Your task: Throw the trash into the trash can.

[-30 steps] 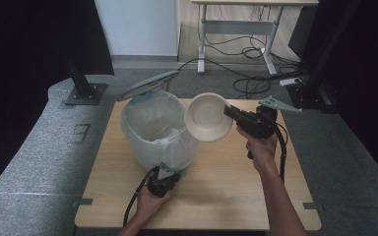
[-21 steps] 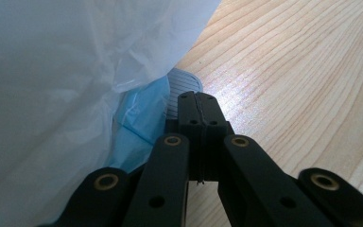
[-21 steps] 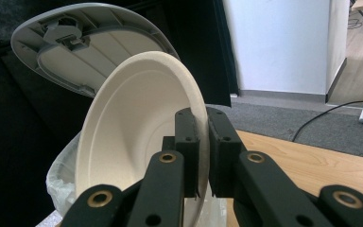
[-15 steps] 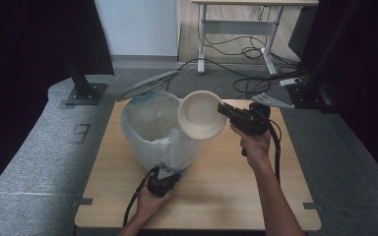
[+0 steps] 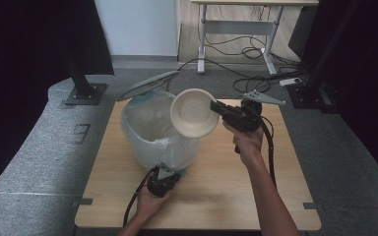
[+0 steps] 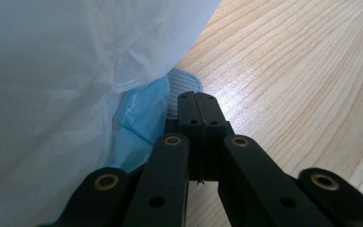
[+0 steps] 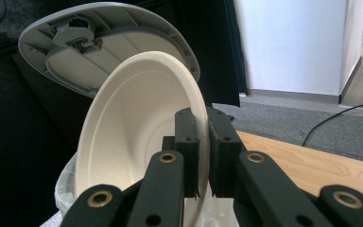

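Observation:
A bin lined with a translucent plastic bag point(image 5: 150, 130) stands on the wooden table, its grey lid point(image 5: 145, 84) tipped open at the back. My right gripper point(image 5: 215, 107) is shut on the rim of a white paper bowl point(image 5: 193, 113), held on edge over the bin's right side. In the right gripper view the jaws point(image 7: 202, 116) pinch the bowl's rim point(image 7: 137, 137) with the lid's underside point(image 7: 99, 42) behind it. My left gripper point(image 5: 165, 173) is low at the bin's near base. Its jaws point(image 6: 199, 97) are shut, tips at a grey ribbed pedal point(image 6: 184, 82) beside the bag point(image 6: 66, 71).
Bare tabletop point(image 5: 285, 196) lies to the right of and in front of the bin. Grey padded floor surrounds the table. Black stands point(image 5: 81, 88) rise at the back left and back right, and a desk frame with cables point(image 5: 246, 49) is behind.
My right gripper has carried the bowl a little to the left, farther over the bin's opening. The left gripper and the bin have stayed put.

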Action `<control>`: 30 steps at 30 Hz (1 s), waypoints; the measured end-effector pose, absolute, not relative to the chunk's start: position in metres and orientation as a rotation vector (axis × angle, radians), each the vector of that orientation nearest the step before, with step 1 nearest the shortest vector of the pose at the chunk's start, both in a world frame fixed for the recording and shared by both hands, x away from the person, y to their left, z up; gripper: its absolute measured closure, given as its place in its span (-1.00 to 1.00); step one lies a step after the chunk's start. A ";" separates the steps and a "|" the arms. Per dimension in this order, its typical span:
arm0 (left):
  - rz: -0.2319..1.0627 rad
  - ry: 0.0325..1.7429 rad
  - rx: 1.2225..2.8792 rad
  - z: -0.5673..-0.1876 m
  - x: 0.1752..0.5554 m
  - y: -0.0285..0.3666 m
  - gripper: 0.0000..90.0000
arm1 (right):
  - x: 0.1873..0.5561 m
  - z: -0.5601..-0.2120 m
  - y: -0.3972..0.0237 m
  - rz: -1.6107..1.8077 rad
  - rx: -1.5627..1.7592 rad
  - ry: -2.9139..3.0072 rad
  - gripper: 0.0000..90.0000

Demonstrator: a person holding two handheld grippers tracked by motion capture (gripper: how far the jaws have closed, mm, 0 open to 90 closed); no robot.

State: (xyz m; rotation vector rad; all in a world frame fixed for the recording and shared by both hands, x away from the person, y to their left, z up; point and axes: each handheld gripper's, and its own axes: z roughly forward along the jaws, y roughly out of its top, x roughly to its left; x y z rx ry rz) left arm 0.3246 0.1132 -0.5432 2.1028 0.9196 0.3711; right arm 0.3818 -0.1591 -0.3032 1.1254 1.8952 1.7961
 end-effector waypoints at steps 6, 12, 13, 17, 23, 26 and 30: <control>0.371 0.917 2.104 -0.543 0.325 0.113 1.00 | 0.385 -0.302 -0.148 1.794 1.113 1.915 0.86; 0.370 0.913 2.106 -0.543 0.325 0.113 1.00 | 0.391 -0.303 -0.141 1.787 1.116 1.926 0.86; 0.371 0.913 2.106 -0.543 0.325 0.113 1.00 | 0.391 -0.303 -0.140 1.789 1.117 1.924 0.86; 0.371 0.913 2.105 -0.543 0.325 0.113 1.00 | 0.395 -0.302 -0.136 1.786 1.116 1.930 0.86; 0.371 0.911 2.106 -0.543 0.325 0.114 1.00 | 0.400 -0.301 -0.125 1.784 1.109 1.947 0.86; 0.372 0.909 2.107 -0.543 0.325 0.114 1.00 | 0.402 -0.301 -0.121 1.783 1.109 1.952 0.86; 0.372 0.907 2.107 -0.543 0.325 0.114 1.00 | 0.404 -0.300 -0.116 1.782 1.104 1.960 0.86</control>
